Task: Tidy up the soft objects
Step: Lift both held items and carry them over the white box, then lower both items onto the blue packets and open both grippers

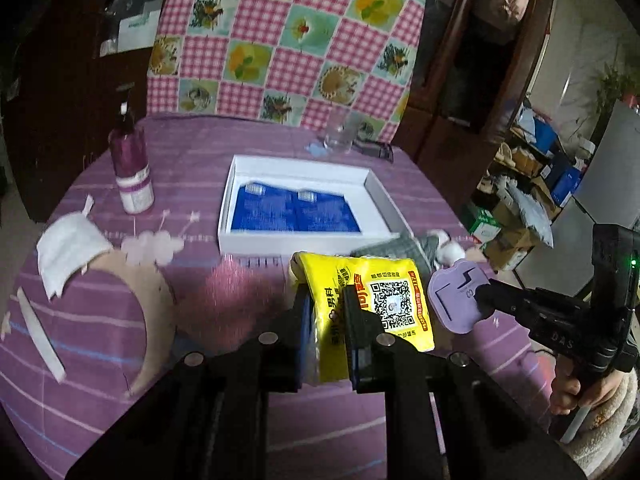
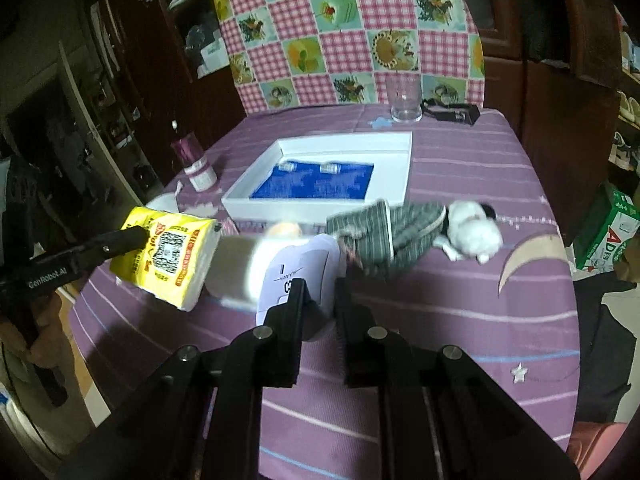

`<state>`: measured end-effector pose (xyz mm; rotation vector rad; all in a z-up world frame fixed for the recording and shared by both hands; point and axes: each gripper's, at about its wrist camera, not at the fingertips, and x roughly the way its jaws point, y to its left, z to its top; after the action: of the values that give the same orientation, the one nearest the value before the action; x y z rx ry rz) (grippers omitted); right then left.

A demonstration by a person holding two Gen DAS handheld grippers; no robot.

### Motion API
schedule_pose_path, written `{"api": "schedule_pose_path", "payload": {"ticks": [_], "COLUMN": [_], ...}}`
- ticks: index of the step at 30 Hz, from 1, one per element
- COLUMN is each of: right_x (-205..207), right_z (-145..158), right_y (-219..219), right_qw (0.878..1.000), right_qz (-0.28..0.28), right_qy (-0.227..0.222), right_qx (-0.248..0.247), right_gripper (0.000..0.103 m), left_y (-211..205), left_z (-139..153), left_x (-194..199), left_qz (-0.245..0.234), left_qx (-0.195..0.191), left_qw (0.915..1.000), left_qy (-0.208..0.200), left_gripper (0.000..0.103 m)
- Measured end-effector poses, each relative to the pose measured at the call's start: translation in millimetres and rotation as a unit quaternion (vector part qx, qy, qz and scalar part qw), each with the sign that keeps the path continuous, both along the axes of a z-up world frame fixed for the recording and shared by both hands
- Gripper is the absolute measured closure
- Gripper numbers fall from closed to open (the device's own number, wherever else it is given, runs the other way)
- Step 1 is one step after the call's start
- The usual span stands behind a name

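Note:
My left gripper [image 1: 326, 300] is shut on a yellow tissue pack [image 1: 392, 304] with a QR code, held up above the purple tablecloth. In the right wrist view the same yellow pack [image 2: 168, 256] hangs at the left in the left gripper [image 2: 140, 237]. My right gripper [image 2: 322, 286] is shut on a lilac soft pack [image 2: 292, 268], also lifted. From the left wrist view, the lilac pack [image 1: 452, 300] sits in the right gripper [image 1: 480, 295] at the right. A white box [image 1: 376, 184] holding two blue packs [image 1: 296, 210] lies open behind both.
A plush toy [image 2: 472, 232] in grey striped clothes lies right of the box. A purple bottle [image 1: 130, 160], a white mask [image 1: 68, 248], pink cotton pads [image 1: 150, 246] and a beige headband [image 1: 160, 304] lie left. A glass [image 2: 404, 96] and a black item [image 2: 452, 112] stand at the back.

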<state>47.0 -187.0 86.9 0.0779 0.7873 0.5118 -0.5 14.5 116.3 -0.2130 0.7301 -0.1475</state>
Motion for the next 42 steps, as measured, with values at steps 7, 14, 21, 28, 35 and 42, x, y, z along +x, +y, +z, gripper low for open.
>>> {"api": "schedule_pose_path", "payload": {"ticks": [7,14,21,28,35,42], "right_x": [51.5,112.0,158.9,182.2,187.5,194.1], "right_z": [27.8,28.4,0.4,-24.8,-47.8,-51.8], "right_y": [13.2,32.1,52.7,71.7,80.6,107.4], "right_qw": [0.999,0.998,0.996,0.995,0.992,0.992], "right_qz": [-0.024,-0.056,-0.065,-0.047,-0.049,-0.028], "right_qy": [-0.001,0.002,0.039,0.063,0.093,0.104], "right_qx": [0.036,0.041,0.049,0.066,0.071,0.066], "right_gripper": [0.087,0.087,0.087,0.087,0.087,0.087], "left_y": [14.1,29.0,37.5,50.4,57.3,63.3], "left_z": [15.6,4.8,-32.8,-79.1,-96.6,-90.5], "left_x": [49.9,106.0,162.2,196.4,197.4,184.6], "left_qz": [0.016,0.029,0.024,0.018,0.050,0.074], "left_qx": [-0.019,-0.029,-0.026,0.001,0.029,0.029], "left_qw": [0.9996,0.9991,0.9991,0.9965,0.9930,0.9929], "left_qy": [-0.013,-0.009,0.023,0.081,0.103,0.089], "left_gripper": [0.089,0.089,0.089,0.089,0.087,0.075]}}
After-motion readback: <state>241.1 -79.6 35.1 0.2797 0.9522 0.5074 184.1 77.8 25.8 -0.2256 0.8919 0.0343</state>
